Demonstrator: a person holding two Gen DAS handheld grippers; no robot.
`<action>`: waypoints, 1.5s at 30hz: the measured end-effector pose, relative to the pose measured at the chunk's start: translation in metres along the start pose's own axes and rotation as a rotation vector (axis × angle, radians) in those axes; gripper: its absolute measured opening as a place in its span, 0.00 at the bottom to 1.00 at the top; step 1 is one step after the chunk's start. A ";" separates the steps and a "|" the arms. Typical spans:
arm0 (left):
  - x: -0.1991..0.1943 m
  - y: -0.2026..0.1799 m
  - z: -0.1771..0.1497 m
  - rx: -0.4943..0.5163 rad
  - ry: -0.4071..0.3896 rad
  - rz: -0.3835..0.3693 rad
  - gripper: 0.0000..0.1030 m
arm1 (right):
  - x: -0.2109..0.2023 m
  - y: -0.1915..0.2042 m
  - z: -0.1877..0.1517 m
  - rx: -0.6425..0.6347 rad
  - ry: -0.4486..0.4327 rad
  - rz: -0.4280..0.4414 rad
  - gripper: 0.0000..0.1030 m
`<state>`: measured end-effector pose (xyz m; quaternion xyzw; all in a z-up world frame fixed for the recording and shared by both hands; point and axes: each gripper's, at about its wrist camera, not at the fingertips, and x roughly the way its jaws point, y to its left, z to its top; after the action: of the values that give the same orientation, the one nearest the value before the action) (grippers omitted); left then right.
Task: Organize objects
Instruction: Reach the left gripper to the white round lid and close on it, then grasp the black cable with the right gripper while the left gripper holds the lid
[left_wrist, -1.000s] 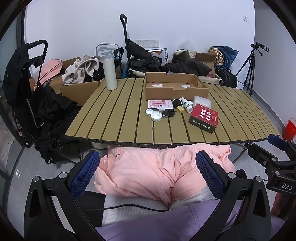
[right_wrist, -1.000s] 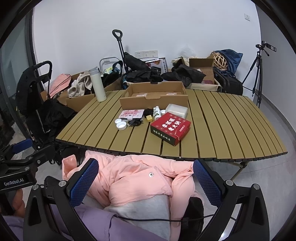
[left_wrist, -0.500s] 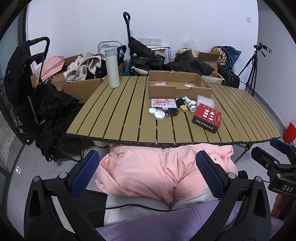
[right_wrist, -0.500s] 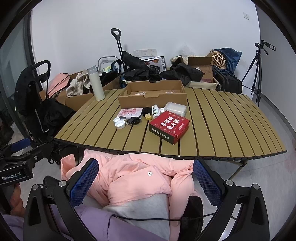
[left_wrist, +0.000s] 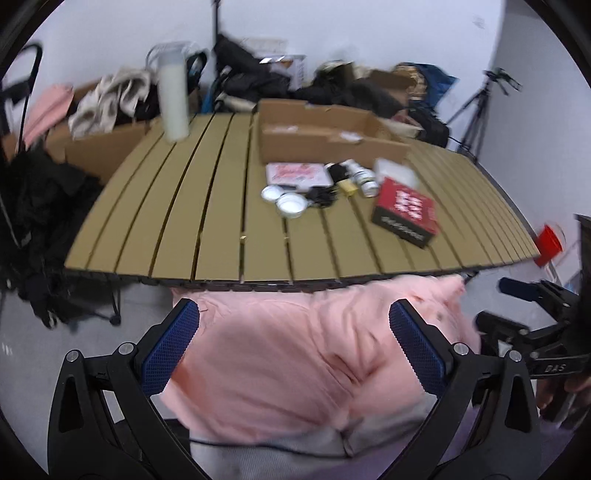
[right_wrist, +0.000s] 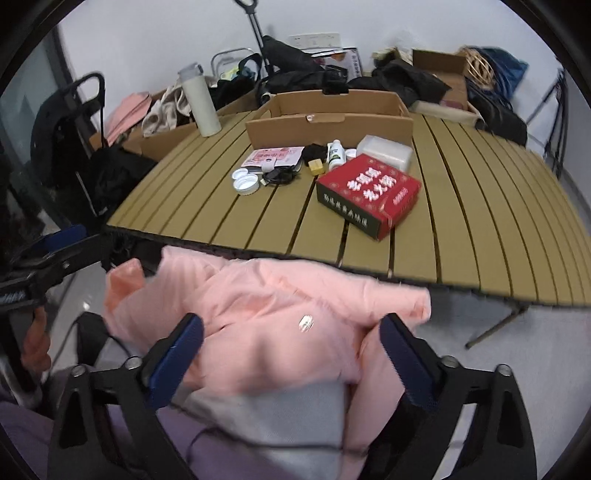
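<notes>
a red box lies flat near the middle of the slatted table, its long axis slanting toward the cardboard tray. left gripper gapes wide over pink clothing; right gripper, empty, is narrowing.

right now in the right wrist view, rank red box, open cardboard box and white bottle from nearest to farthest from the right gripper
1. red box: near the table's front edge, just beyond the right gripper.
2. open cardboard box: mid-table, behind the small items.
3. white bottle: far left corner, upright.
</notes>
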<state>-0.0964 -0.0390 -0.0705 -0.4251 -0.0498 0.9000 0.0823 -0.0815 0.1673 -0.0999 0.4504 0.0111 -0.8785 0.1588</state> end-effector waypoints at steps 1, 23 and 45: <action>0.009 0.006 0.005 -0.036 -0.010 -0.001 1.00 | 0.003 -0.004 0.006 -0.007 -0.025 -0.023 0.90; 0.191 0.014 0.083 -0.064 0.056 -0.087 0.46 | 0.158 0.006 0.148 -0.085 -0.018 0.050 0.70; 0.137 0.053 0.052 -0.132 0.036 0.017 0.35 | 0.214 0.044 0.133 -0.144 0.082 0.035 0.31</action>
<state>-0.2282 -0.0659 -0.1495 -0.4461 -0.1042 0.8876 0.0473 -0.2898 0.0461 -0.1858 0.4737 0.0728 -0.8533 0.2053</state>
